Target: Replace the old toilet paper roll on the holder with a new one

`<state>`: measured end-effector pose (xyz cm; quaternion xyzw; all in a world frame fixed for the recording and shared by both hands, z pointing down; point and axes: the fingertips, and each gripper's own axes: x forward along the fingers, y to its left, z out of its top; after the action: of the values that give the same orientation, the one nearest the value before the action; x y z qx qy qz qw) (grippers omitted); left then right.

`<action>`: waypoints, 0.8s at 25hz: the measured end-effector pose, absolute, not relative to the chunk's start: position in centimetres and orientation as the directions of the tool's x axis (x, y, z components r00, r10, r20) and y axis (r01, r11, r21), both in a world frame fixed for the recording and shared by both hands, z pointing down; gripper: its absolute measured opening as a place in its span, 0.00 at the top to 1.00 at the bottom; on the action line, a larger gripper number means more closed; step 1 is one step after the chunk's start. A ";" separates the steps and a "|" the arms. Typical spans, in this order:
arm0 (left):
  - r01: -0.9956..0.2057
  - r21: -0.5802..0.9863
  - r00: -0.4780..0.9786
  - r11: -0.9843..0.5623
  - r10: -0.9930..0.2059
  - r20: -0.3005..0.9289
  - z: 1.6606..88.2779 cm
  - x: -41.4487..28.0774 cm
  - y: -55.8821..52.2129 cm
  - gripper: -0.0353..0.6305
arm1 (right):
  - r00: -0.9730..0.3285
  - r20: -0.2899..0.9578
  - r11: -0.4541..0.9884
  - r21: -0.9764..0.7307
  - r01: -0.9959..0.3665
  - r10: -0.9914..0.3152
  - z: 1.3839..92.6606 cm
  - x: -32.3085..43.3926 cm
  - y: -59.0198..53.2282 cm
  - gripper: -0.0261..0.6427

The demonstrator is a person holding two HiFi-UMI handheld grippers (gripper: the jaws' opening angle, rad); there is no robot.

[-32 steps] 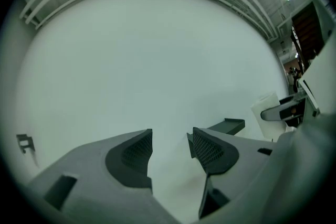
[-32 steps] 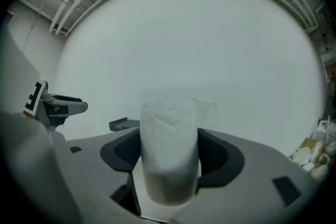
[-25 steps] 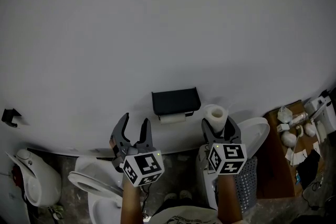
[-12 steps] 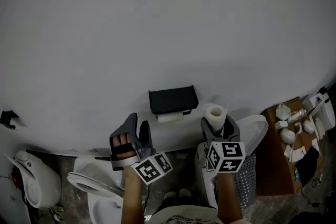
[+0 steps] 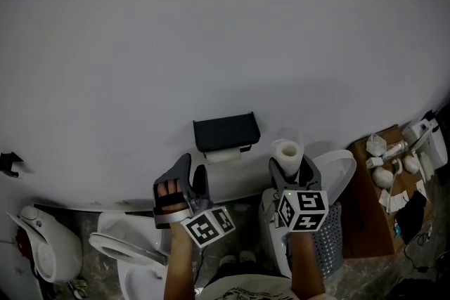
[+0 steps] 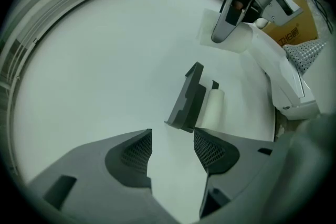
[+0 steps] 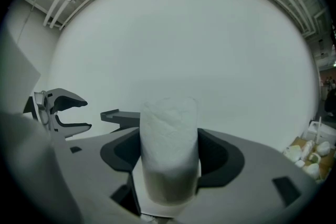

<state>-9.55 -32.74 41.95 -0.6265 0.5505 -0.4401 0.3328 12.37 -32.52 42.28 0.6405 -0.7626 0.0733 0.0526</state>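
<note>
A black holder [image 5: 226, 131] is fixed to the white wall, with the thin old roll [image 5: 223, 155] hanging under it. My left gripper [image 5: 191, 178] is just below and left of the holder, turned on its side. It is open and empty. In the left gripper view the holder [image 6: 188, 98] and old roll [image 6: 211, 110] lie just past its spread fingertips [image 6: 137, 152]. My right gripper [image 5: 288, 171] is to the right of the holder, shut on the upright new white roll [image 5: 287, 155]. That roll [image 7: 169, 149] fills the gap between its jaws.
A toilet bowl [image 5: 130, 249] sits below my left gripper and another white fixture [image 5: 42, 242] stands at the far left. A white toilet lid [image 5: 339, 178] and a perforated basket [image 5: 328, 244] are by my right gripper. A cluttered cardboard box [image 5: 383, 175] stands at the right.
My left gripper has rolled onto its side and shifted slightly right and up toward the holder. The right gripper with the new roll has barely moved.
</note>
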 end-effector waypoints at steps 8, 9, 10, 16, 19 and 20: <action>-0.340 -0.912 0.047 -0.228 -0.973 0.226 44.2 -6.6 -33.2 0.59 | -0.135 0.183 0.128 -0.049 -0.991 -0.974 42.8 14.6 -31.8 0.51; -0.333 -0.913 0.052 -0.236 -0.971 0.232 44.6 -6.2 -33.3 0.59 | -0.130 0.185 0.123 -0.048 -0.991 -0.974 42.9 14.8 -31.7 0.51; -0.325 -0.914 0.057 -0.244 -0.970 0.238 44.9 -5.9 -33.4 0.59 | -0.126 0.187 0.119 -0.048 -0.992 -0.974 43.0 15.1 -31.6 0.51; -0.278 -0.918 0.081 -0.283 -0.959 0.271 46.8 -3.5 -34.0 0.59 | -0.084 0.193 0.075 -0.049 -0.996 -0.978 43.2 17.3 -30.9 0.51; -0.257 -0.918 0.074 -0.300 -0.954 0.291 47.8 -2.7 -34.5 0.59 | -0.058 0.197 0.049 -0.049 -0.998 -0.979 43.4 18.6 -30.6 0.51; -0.246 -0.921 0.070 -0.303 -0.953 0.295 48.1 -2.5 -34.7 0.59 | -0.050 0.199 0.041 -0.050 -0.998 -0.979 43.5 19.0 -30.5 0.51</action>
<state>-2.52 -34.71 48.13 -0.6380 0.4700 -0.4942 0.3575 19.04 -30.52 43.47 0.6868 -0.7195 0.0872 0.0550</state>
